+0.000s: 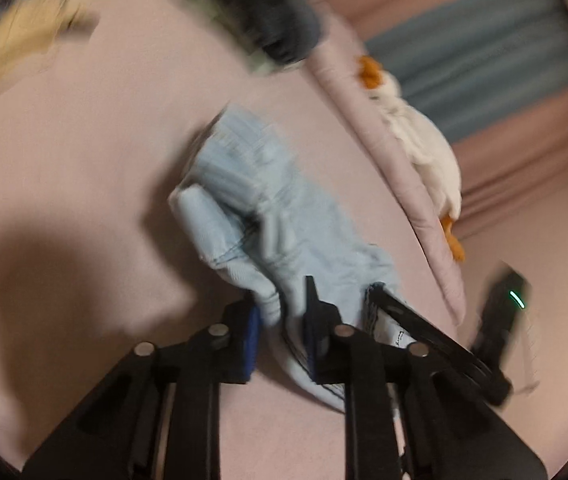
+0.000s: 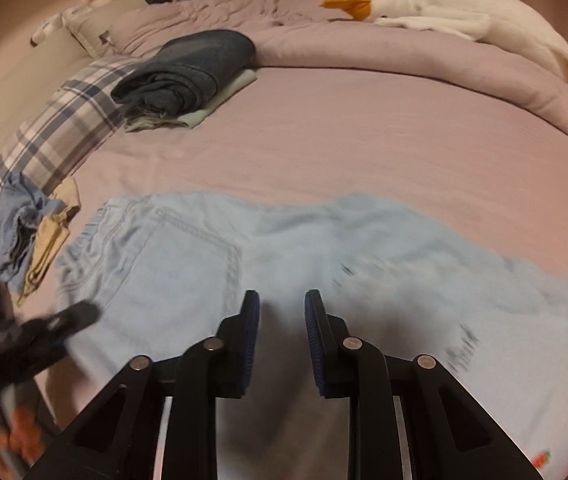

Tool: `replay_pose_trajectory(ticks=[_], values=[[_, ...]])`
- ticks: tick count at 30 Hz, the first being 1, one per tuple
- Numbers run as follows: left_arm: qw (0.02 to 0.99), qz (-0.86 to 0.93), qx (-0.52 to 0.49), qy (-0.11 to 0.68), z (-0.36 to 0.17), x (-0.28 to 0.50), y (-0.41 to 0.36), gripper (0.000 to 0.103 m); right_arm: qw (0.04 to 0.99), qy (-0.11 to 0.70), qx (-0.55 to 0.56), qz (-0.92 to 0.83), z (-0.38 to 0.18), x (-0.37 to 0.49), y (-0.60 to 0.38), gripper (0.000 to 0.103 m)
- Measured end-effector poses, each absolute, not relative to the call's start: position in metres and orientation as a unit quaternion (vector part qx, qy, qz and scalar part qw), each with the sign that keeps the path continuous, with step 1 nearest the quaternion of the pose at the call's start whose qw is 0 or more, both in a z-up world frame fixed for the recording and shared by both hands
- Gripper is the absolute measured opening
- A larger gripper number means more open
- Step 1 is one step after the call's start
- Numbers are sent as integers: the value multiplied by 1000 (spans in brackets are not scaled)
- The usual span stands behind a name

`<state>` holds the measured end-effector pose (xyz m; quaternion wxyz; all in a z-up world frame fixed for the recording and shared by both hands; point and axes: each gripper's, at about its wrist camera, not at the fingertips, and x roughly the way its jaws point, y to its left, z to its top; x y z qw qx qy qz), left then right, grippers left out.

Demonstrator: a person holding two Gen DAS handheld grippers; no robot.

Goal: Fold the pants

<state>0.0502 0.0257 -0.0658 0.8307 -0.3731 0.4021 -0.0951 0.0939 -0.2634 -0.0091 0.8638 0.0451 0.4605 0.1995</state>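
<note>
The pale blue pants [image 2: 212, 264] lie spread on the bed [image 2: 364, 140] just ahead of the released right hand-held gripper [image 2: 282, 312], while the left hand-held gripper [image 1: 282, 312] is clenched on a bunched edge. They look soft, light and floppy; best taken at waistband or hem. Beyond lie folded dark clothes [image 2: 192, 68] and a plush goose [image 2: 444, 12], neither in the way

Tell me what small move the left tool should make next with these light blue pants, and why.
Probably carry the pinched fabric across the pants and lay it flat. The left tool has bunched cloth between its fingers, while the right tool hovers open above the spread denim.
</note>
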Motion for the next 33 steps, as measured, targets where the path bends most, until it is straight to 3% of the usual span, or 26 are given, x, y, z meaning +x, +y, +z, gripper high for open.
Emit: replay_pose_trajectory(ticks=[3,7,16,24,33], values=[[863,-112,-313,381,-45,49,10,16,844,506,15,178,-36,111,-237,23],[873,-116,-288,376,-41,50,6,16,846,509,-18,159,-33,108,-228,23],[887,-145,-238,369,-26,54,-19,15,810,545,-13,215,-26,18,-249,23],[907,-170,-165,348,4,52,-58,16,843,466,149,224,4,-18,-320,23],[910,-205,-108,343,19,51,-100,16,840,447,242,193,-20,-14,-357,26]])
